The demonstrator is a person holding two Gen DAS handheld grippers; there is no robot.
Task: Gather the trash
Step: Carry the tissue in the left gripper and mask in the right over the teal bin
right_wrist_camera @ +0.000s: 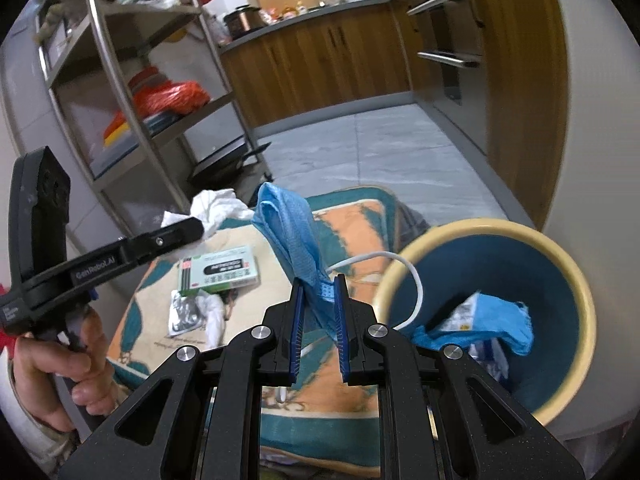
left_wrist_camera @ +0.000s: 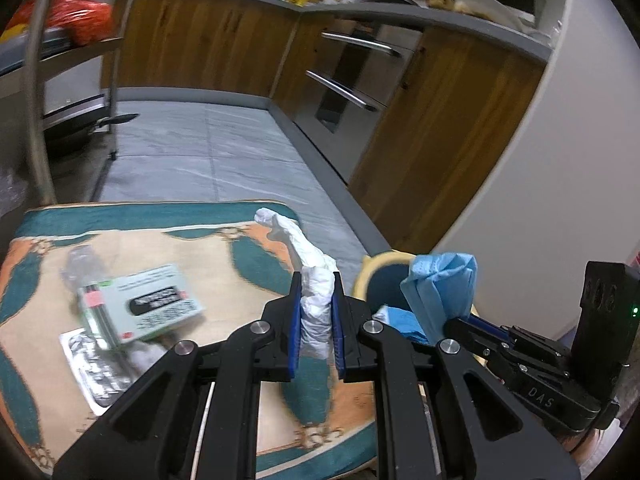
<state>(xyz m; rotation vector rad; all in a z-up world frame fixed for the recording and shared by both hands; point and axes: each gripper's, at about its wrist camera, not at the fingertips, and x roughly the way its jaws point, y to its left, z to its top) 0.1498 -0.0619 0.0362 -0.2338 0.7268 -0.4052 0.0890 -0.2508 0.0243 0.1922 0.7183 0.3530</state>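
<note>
The left gripper [left_wrist_camera: 317, 322] pinches a crumpled white tissue [left_wrist_camera: 308, 276] between its blue fingers [left_wrist_camera: 295, 320], holding it above the patterned table [left_wrist_camera: 208, 240]. The right gripper [right_wrist_camera: 318, 326] pinches a blue face mask [right_wrist_camera: 290, 236], whose white ear loop [right_wrist_camera: 400, 264] hangs toward the bin [right_wrist_camera: 560, 264] just beside the table. Blue and printed scraps [right_wrist_camera: 480, 324] already lie inside the bin. On the table remain a green-and-white box [right_wrist_camera: 218, 270], a foil blister pack [right_wrist_camera: 186, 312] and a clear wrapper [left_wrist_camera: 80, 260]. A hand [right_wrist_camera: 76, 360] grips the left gripper's handle.
</note>
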